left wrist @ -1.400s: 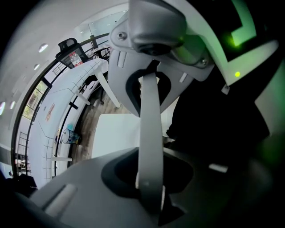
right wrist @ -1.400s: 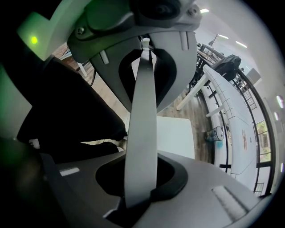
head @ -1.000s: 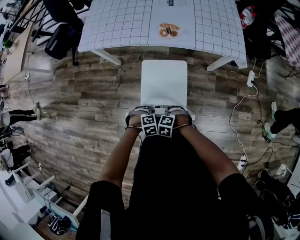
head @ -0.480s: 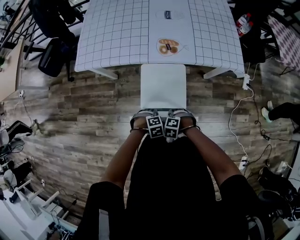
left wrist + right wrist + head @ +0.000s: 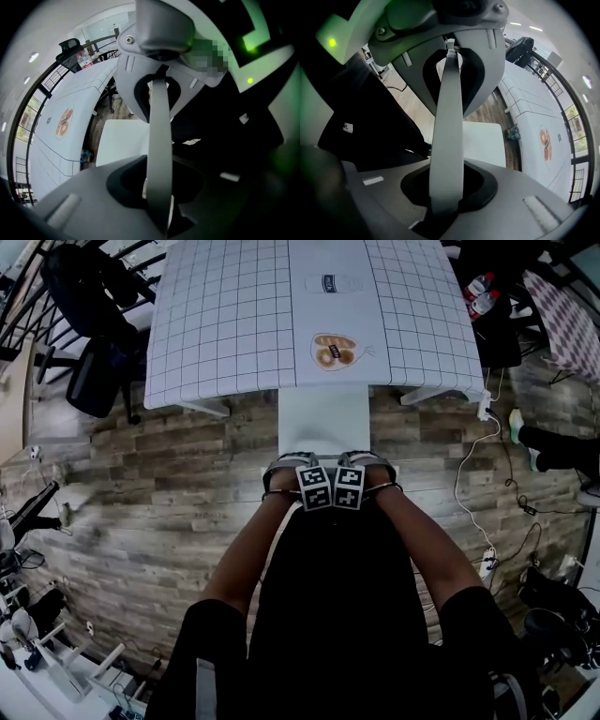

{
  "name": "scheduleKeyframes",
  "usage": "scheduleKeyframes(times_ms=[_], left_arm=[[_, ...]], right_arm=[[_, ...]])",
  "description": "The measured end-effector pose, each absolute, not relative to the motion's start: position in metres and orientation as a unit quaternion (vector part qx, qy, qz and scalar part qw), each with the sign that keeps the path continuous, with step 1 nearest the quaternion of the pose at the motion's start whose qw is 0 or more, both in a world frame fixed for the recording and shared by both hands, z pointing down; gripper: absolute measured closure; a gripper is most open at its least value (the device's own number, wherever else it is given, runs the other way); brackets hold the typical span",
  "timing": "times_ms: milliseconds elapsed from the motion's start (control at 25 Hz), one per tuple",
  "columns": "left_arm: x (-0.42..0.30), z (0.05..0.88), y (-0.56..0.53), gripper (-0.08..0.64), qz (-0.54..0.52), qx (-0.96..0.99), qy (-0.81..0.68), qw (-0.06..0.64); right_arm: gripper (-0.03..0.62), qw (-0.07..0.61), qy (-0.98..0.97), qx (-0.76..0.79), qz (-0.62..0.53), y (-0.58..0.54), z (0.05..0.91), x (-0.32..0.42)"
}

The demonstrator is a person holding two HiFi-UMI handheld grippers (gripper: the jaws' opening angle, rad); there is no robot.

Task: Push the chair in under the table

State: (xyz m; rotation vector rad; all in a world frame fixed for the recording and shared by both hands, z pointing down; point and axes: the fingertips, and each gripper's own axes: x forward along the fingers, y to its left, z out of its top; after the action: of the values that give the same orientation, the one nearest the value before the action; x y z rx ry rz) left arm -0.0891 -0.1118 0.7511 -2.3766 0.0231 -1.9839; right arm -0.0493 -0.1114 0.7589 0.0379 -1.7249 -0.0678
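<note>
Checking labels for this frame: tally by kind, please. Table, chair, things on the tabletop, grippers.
White grid-lined table: 1
White square-seated chair: 1
Tabletop items (round dish with brown rings, pale item with dark label): 2
Grippers (left gripper, right gripper): 2
Total: 6

1. Table [image 5: 234, 324]: white top with a grid-lined cover, its legs splayed on the floor.
2. On the table: a plate [image 5: 335, 351] with brown rings near the front edge, and a pale flat thing with a dark label [image 5: 333, 283] farther back. The two are well apart.
3. Floor [image 5: 159, 484]: wood planks.
4. On the floor: a white chair [image 5: 323, 418], its front at the table's near edge; a black office chair [image 5: 94, 371] by the table's left corner; a white cable [image 5: 464, 484] and power strip [image 5: 485, 563] at right.
</note>
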Motion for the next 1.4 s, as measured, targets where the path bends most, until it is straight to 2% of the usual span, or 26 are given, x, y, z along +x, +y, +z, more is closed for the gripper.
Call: scheduleKeyframes(times_ms=[480, 1400], left_arm=[[-0.075, 0.753, -0.174, 0.460, -0.636, -0.772, 0.003, 0.009], [-0.050, 0.761, -0.312, 0.477, -0.649, -0.761, 0.022, -0.007]], right_arm=[[0.517, 0.649, -0.760, 0.013, -0.032, -0.173, 0.762, -0.035], [0.517, 0.646, -0.762, 0.007, -0.043, -0.314, 0.768, -0.009]])
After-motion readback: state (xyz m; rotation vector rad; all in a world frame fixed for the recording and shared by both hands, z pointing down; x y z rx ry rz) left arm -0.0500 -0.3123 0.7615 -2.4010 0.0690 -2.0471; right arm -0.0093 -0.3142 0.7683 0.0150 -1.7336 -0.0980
